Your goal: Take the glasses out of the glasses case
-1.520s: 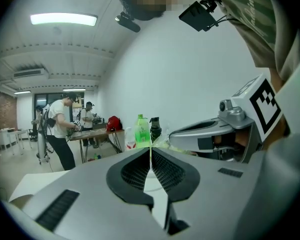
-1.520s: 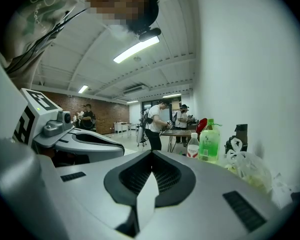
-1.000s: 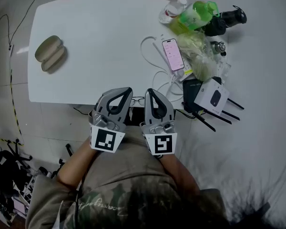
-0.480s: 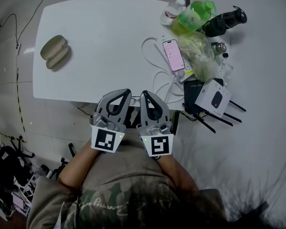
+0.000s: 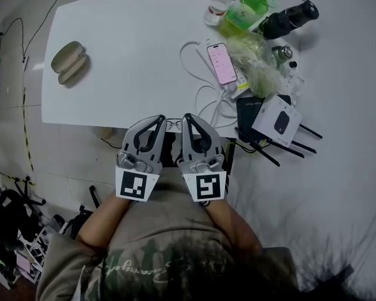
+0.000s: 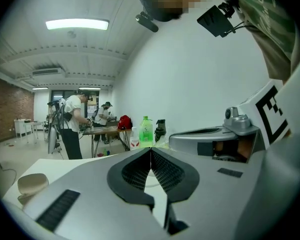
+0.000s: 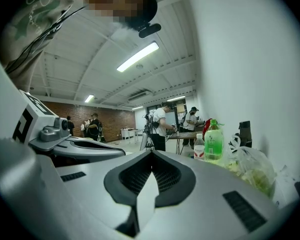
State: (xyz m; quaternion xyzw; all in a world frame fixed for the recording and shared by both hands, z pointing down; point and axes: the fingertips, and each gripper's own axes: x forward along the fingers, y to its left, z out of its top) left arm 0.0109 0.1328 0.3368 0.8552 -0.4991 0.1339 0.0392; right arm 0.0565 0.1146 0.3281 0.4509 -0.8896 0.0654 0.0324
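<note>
A beige glasses case point(image 5: 69, 61) lies open on the far left of the white table point(image 5: 131, 36); it shows again at the lower left of the left gripper view as the case point(image 6: 32, 184). Thin-framed glasses point(image 5: 173, 125) rest at the table's front edge, partly hidden between the two gripper tips. My left gripper point(image 5: 159, 118) and right gripper point(image 5: 188, 117) are held side by side just before that edge, both shut with nothing in them. The jaws meet in the left gripper view point(image 6: 151, 152) and in the right gripper view point(image 7: 151, 156).
On the table's right end are a phone point(image 5: 220, 63) on a white cable point(image 5: 197, 74), a plastic bag point(image 5: 258, 61), a green bottle point(image 5: 244, 8), a water bottle point(image 5: 217, 6), a dark flask point(image 5: 291, 17) and a boxed router point(image 5: 276, 123). People work at a distant table point(image 6: 102, 129).
The two grippers have drawn a little closer together near the table's front edge. The head view has shifted slightly. Both stay shut; the case has not moved.
</note>
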